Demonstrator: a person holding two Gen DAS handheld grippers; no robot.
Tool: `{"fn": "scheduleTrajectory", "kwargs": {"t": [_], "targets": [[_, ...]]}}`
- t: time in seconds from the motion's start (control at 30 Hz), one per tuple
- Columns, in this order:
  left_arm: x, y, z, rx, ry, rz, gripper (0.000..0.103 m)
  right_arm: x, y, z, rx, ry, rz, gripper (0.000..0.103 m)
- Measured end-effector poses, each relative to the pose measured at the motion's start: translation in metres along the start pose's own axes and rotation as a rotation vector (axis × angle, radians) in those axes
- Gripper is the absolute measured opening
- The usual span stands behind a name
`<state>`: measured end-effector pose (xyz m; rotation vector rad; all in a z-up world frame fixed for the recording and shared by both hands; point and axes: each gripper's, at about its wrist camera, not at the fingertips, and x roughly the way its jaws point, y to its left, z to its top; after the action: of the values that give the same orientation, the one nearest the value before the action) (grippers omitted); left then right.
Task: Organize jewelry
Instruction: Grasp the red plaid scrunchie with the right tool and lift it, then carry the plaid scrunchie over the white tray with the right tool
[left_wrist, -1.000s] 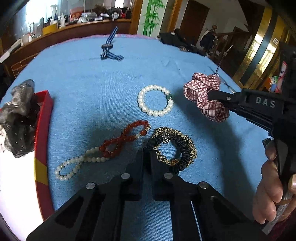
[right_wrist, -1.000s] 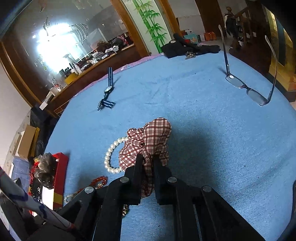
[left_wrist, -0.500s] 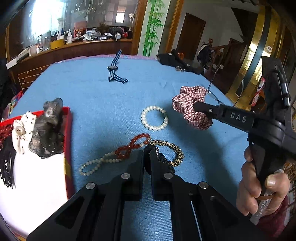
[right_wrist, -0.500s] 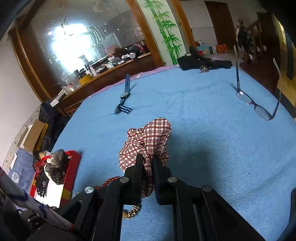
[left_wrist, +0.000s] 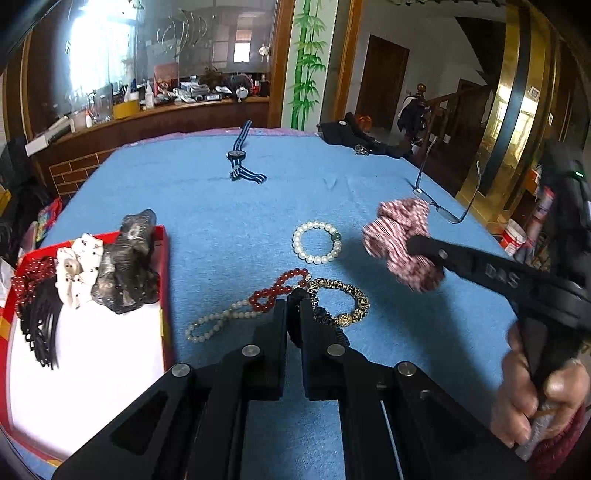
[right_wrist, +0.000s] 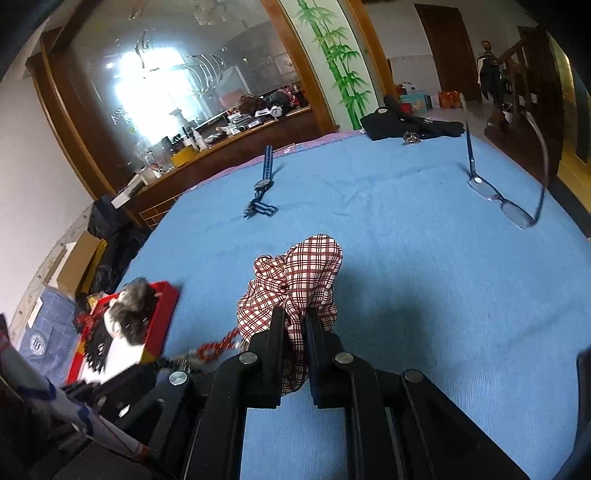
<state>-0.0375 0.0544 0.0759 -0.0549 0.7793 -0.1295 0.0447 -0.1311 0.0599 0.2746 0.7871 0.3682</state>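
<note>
1. Filling the red tray (left_wrist: 164, 258) at the near left is partly done: a grey scrunchie (left_wrist: 125, 266), a white one (left_wrist: 79, 275), a red dotted one (left_wrist: 31, 277) and a black fringed piece (left_wrist: 40, 325) already lie in it.
2. On the blue cloth (left_wrist: 229, 206) there remain a pearl bracelet (left_wrist: 316, 242), a red-and-pearl strand (left_wrist: 251, 304), a watch (left_wrist: 240, 158) far off and glasses (left_wrist: 439, 199) at the right.
3. The left gripper (left_wrist: 293, 306) is clamped on the black edge of a leopard scrunchie (left_wrist: 343, 302); the rest hangs just right of its fingers. I cannot tell whether it has cleared the cloth.
4. The right gripper (right_wrist: 295, 332) pinches a plaid scrunchie (right_wrist: 295, 280), which bunches up beyond the fingertips, above the cloth.
5. By my reading, both scrunchies go to the tray next, then the beads.
</note>
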Motion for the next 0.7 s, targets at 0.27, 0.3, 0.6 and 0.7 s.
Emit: {"fn": "scheduleTrajectory", "kwargs": {"t": [0.27, 0.3, 0.6, 0.7], "targets": [[-0.013, -0.007, -0.012, 0.032, -0.045, 0.050, 0.006, -0.028, 0.019, -0.024, -0.033, -0.002, 0.019, 0.011], [-0.014, -0.007, -0.013, 0.035, -0.047, 0.053, 0.006, -0.029, 0.022, -0.027, -0.042, 0.001, 0.017, 0.011], [-0.023, -0.004, -0.018, 0.051, -0.083, 0.085, 0.006, -0.029, 0.042, -0.037, -0.075, 0.023, 0.030, 0.011], [-0.027, 0.001, -0.018, 0.045, -0.095, 0.088, 0.006, -0.029, 0.048, -0.038, -0.084, 0.024, 0.029, 0.011]]}}
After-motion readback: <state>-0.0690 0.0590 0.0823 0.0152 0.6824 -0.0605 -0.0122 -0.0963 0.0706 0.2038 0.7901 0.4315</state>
